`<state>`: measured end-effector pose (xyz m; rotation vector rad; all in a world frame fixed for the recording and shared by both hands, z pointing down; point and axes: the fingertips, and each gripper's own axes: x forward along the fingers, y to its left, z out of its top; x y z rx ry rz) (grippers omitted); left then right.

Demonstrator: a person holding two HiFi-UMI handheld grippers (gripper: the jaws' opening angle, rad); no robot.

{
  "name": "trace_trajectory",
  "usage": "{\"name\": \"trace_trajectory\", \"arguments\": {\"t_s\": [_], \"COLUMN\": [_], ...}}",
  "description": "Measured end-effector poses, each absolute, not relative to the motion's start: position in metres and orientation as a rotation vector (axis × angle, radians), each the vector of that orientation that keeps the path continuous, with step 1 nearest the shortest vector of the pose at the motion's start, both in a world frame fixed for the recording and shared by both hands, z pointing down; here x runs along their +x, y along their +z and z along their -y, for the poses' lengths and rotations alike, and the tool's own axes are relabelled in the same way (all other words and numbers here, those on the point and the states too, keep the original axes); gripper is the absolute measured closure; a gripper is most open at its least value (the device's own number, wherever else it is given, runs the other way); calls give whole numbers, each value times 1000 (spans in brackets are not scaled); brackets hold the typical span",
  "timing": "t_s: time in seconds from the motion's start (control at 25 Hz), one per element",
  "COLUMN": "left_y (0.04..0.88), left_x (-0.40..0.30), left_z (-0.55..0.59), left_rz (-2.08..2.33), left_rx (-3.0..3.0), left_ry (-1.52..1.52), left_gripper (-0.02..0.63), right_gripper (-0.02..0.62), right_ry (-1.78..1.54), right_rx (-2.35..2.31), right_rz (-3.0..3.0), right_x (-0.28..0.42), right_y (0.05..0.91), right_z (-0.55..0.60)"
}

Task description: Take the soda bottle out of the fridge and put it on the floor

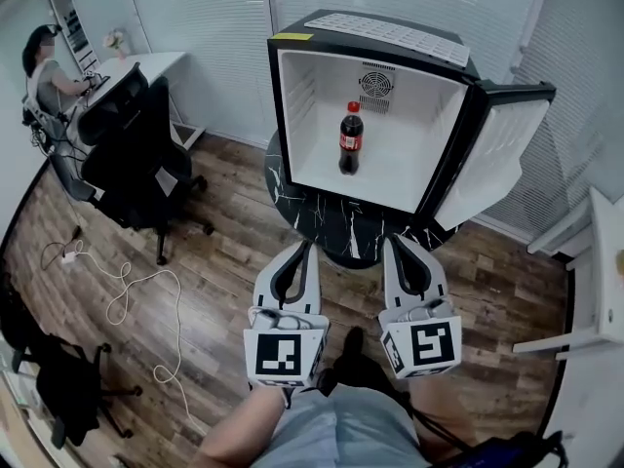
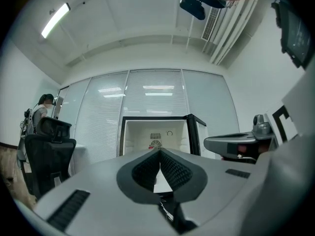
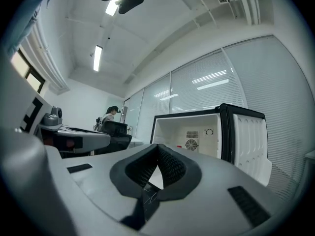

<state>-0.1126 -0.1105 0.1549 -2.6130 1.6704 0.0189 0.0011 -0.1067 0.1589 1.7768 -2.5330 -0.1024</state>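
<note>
A small white fridge (image 1: 292, 96) stands open on a round dark marble table (image 1: 331, 232), its door (image 1: 492, 154) swung out to the right. Upright on the fridge floor is the soda bottle (image 1: 350, 139), dark with a red cap and label. My left gripper (image 1: 306, 246) and right gripper (image 1: 398, 241) are side by side, level, short of the table's near edge, both shut and empty, pointing at the fridge. In the left gripper view the fridge (image 2: 133, 136) shows beyond the closed fingertips (image 2: 153, 157); in the right gripper view the fridge (image 3: 170, 132) sits ahead, a little right.
A black office chair (image 1: 136, 154) stands left of the table, with a seated person (image 1: 49, 71) at a desk behind it. A white cable (image 1: 132, 291) loops over the wooden floor. White furniture (image 1: 595, 281) lines the right edge. A dark chair base (image 1: 58, 388) sits at the lower left.
</note>
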Motion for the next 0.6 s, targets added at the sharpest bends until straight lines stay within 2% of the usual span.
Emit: {"name": "trace_trajectory", "arguments": {"t_s": [0.6], "left_y": [187], "left_x": [-79], "left_z": [270], "left_rz": [-1670], "left_rx": [-2667], "left_ry": [-87], "left_gripper": [589], "right_gripper": [580], "right_ry": [-9], "right_rx": [1785], "right_rz": [2540], "right_x": [27], "right_y": [185], "right_z": [270]}}
